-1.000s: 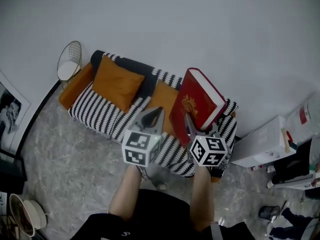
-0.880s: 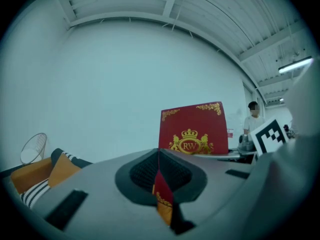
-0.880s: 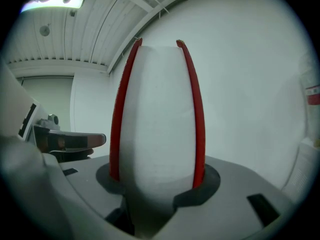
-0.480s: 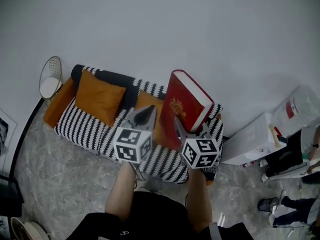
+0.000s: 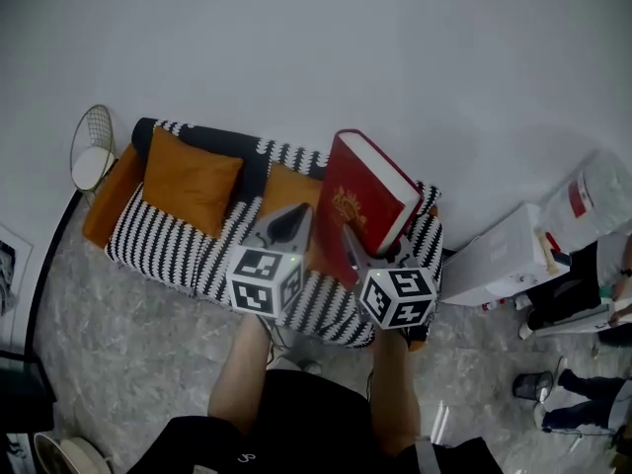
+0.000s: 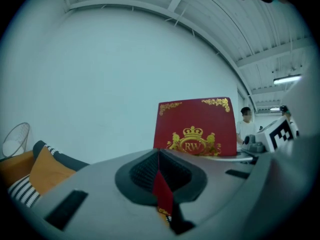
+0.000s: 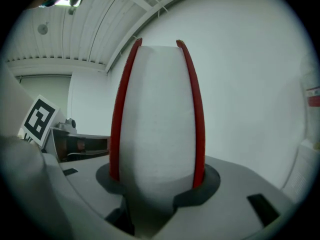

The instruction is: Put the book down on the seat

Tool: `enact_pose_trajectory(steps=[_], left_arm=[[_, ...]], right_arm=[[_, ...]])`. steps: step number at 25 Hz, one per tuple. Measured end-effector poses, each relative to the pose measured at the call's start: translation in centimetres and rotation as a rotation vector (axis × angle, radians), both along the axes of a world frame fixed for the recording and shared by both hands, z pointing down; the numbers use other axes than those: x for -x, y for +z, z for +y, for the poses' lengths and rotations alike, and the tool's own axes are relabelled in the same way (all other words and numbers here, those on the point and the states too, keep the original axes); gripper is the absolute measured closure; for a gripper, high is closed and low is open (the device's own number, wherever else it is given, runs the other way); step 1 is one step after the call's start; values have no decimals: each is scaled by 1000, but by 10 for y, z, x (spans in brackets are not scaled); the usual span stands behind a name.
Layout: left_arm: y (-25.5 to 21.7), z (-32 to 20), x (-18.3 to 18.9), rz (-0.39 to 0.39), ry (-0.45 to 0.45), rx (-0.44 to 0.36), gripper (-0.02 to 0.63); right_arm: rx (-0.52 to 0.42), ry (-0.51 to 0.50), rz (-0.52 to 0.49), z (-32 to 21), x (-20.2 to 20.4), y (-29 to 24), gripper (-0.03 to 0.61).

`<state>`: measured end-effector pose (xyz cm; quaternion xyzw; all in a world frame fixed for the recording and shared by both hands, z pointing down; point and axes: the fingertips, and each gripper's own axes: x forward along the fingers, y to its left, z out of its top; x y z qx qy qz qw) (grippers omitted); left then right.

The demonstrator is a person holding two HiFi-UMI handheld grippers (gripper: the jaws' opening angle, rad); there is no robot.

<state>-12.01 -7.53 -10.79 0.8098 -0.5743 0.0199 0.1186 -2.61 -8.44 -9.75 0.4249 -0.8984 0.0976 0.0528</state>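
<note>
- The red book sits just right of centre in the head view. It is held up on end and tilted, over the right half of the striped sofa, not lying on the seat.
- The right gripper pinches the book's lower edge. In its own view the white page block fills the space between the jaws, with a red cover on each side.
- The left gripper is just left of the book. Its jaws are pressed together at the tips. A thin red sliver shows in the slit lower down; I cannot tell what it is.
- An orange cushion leans on the sofa's back at the left of the frame.
- A white cabinet stands at the right edge.
</note>
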Motion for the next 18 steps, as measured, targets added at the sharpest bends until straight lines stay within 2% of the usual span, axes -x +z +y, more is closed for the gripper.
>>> enact_pose_trajectory(steps=[12, 18], left_arm=[[70, 0, -18, 25, 43, 160, 600], [117, 5, -29, 59, 66, 259, 600]], right_arm=[[160, 49, 16, 1, -18, 68, 348], [225, 75, 78, 6, -25, 106, 348]])
